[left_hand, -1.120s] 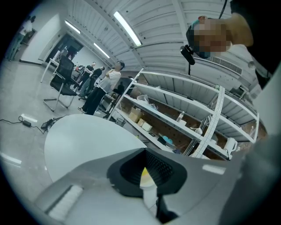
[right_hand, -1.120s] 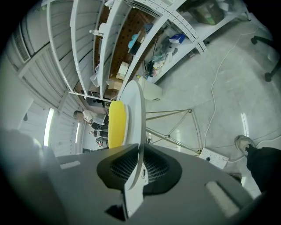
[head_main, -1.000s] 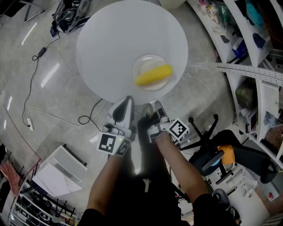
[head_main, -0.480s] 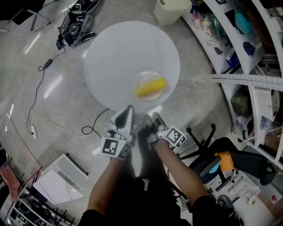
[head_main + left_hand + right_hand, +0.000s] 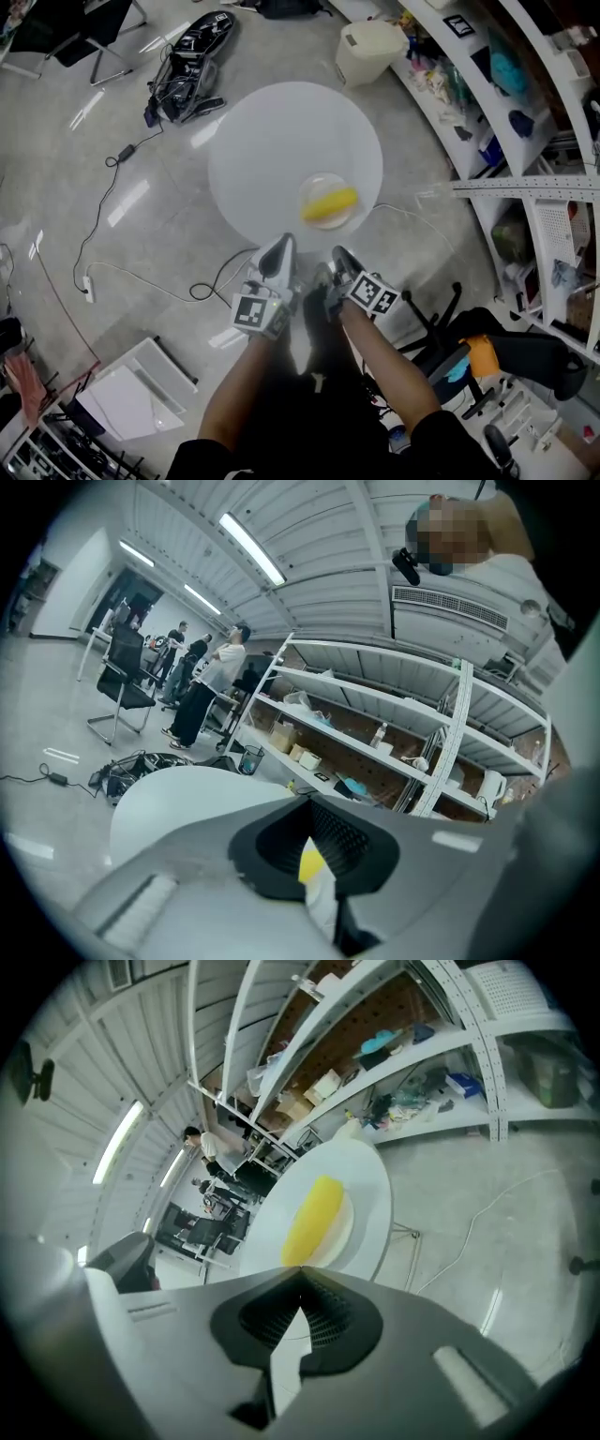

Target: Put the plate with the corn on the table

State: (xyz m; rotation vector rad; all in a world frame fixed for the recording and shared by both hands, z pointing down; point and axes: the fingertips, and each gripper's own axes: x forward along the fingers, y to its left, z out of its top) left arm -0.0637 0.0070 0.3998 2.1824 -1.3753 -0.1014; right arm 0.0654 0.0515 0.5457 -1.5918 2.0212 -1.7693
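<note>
Left gripper [image 5: 284, 242] and right gripper [image 5: 338, 253] each have their jaws pressed together on nothing, side by side at the near edge of the round white table [image 5: 272, 141]. Close to that edge sits the plate [image 5: 315, 185], with the yellow corn [image 5: 331, 203] lying on it.

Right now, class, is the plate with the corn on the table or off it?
On it: the plate sits flat on the white table, corn lying across it.
</note>
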